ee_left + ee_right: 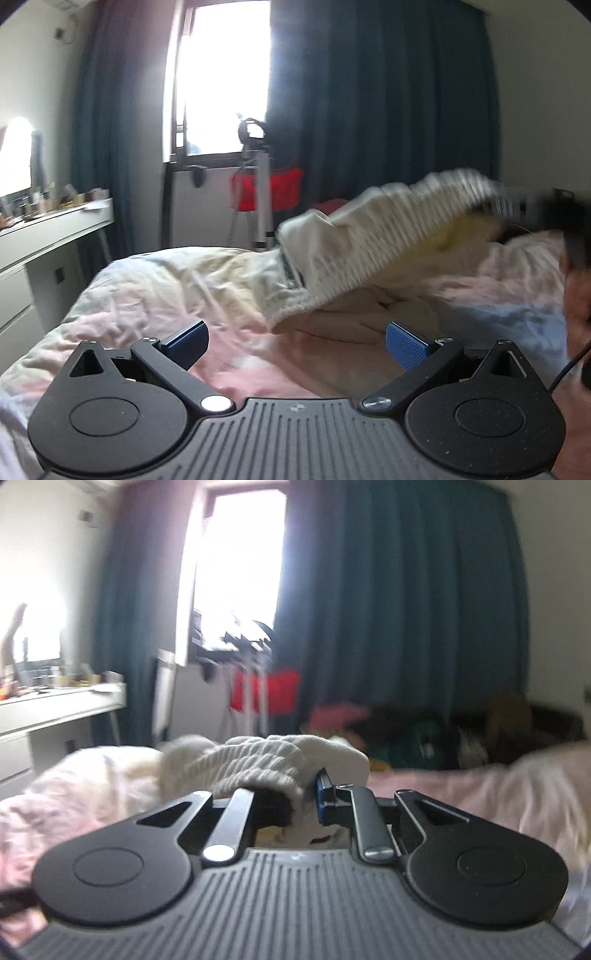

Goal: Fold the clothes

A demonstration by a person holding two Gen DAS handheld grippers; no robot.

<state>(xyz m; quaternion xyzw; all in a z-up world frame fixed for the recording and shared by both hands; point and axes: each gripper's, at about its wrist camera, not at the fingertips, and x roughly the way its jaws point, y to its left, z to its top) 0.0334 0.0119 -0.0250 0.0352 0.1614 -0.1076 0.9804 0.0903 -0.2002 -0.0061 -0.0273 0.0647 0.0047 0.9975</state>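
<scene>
A cream ribbed knit sweater (pixel 373 243) hangs lifted above the bed, its ribbed hem raised toward the right and blurred by motion. My left gripper (pixel 295 345) is open over the pink bedding, below and in front of the sweater, with nothing between its blue pads (pixel 406 345). In the right wrist view my right gripper (pixel 291 794) is shut on a bunch of the same sweater (pixel 258 764), which drapes over its left finger and hides that pad. Its right blue pad (pixel 325 797) shows beside the cloth.
The bed (pixel 147 295) has a rumpled pink and white duvet. A white dresser (pixel 48 236) with small items stands at left. A tripod stand (pixel 262 192) and a red cloth (pixel 284 188) are by the window. Dark clothes (pixel 424 746) pile at the bed's far side. A person's hand (pixel 576 306) is at the right.
</scene>
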